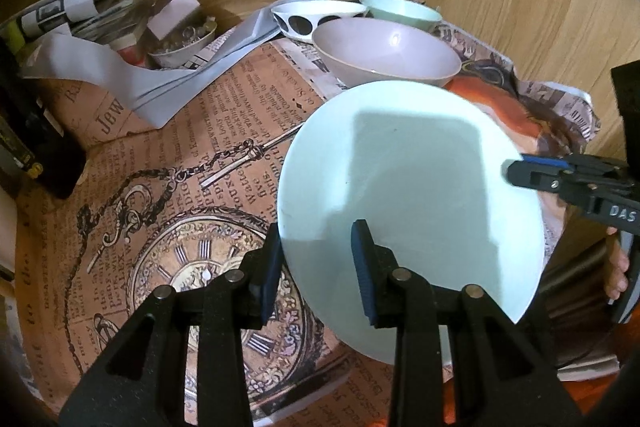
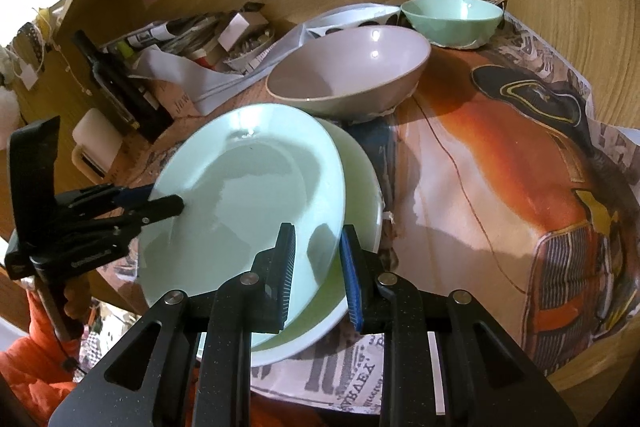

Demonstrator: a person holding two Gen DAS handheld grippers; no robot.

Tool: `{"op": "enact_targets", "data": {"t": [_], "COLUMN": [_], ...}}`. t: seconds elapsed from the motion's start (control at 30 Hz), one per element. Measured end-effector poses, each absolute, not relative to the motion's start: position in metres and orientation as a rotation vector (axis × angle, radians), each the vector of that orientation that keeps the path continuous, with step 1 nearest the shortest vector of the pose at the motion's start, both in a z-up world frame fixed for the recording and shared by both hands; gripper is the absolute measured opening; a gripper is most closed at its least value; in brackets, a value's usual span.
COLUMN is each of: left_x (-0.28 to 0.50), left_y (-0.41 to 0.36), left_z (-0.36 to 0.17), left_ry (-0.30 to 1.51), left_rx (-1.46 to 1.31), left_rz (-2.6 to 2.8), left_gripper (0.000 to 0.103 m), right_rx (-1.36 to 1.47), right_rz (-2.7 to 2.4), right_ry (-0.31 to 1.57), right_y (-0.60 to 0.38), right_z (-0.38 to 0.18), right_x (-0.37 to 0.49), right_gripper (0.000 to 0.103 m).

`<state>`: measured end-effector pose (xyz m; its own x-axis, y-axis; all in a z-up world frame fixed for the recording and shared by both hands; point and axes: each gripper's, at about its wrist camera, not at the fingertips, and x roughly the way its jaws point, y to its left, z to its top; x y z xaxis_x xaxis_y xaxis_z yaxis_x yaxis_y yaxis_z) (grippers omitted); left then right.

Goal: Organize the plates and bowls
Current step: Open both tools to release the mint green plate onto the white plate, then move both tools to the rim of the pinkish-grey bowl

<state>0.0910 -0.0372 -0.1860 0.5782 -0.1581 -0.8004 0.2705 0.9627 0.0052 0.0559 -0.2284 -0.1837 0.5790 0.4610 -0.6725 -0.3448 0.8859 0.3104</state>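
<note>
Pale mint plate (image 2: 240, 195) tilted, clamped at opposite rim edges by left gripper (image 2: 160, 201) and right gripper (image 2: 316, 267), both closed on it. Rests over a light green plate (image 2: 360, 187) near the front edge of the wooden table (image 2: 600, 67). Grey bowl (image 2: 348, 71) just behind; green bowl (image 2: 452, 15) and spotted bowl (image 1: 316, 15) further back. Open paper-covered room right and left.
</note>
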Motion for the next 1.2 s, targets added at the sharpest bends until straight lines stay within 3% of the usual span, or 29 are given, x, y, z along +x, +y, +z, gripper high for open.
{"op": "enact_targets", "data": {"t": [0.3, 0.43, 0.57, 0.67, 0.73, 0.83, 1.0, 1.1, 1.2], "left_x": [0.092, 0.090, 0.085, 0.084, 0.085, 0.085, 0.090, 0.095, 0.106], "left_y": [-0.050, -0.055, -0.059, -0.057, -0.054, -0.048, -0.038, -0.035, -0.033], "left_z": [-0.190, -0.189, -0.185, -0.180, -0.175, -0.163, -0.140, -0.129, -0.121], "left_ry": [0.925, 0.909, 0.865, 0.839, 0.822, 0.787, 0.714, 0.673, 0.644], "left_rx": [0.219, 0.230, 0.263, 0.267, 0.255, 0.218, 0.159, 0.142, 0.132], "left_rz": [-0.212, -0.233, -0.232, -0.221, -0.213, -0.206, -0.190, -0.180, -0.173], "left_gripper": [0.039, 0.054, 0.059, 0.062, 0.063, 0.064, 0.076, 0.083, 0.085], "right_rx": [0.141, 0.136, 0.105, 0.062, 0.051, 0.046, 0.056, 0.068, 0.060], "right_rz": [0.460, 0.462, 0.437, 0.420, 0.412, 0.400, 0.376, 0.357, 0.338], "right_ry": [0.820, 0.822, 0.804, 0.738, 0.697, 0.655, 0.621, 0.586, 0.550], "right_y": [-0.228, -0.228, -0.228, -0.229, -0.230, -0.232, -0.235, -0.239, -0.239], "right_z": [-0.185, -0.186, -0.183, -0.171, -0.162, -0.154, -0.147, -0.139, -0.129], "right_x": [0.055, 0.056, 0.053, 0.046, 0.043, 0.045, 0.055, 0.060, 0.067], "right_gripper": [0.023, 0.023, 0.023, 0.030, 0.040, 0.045, 0.045, 0.059, 0.061]}}
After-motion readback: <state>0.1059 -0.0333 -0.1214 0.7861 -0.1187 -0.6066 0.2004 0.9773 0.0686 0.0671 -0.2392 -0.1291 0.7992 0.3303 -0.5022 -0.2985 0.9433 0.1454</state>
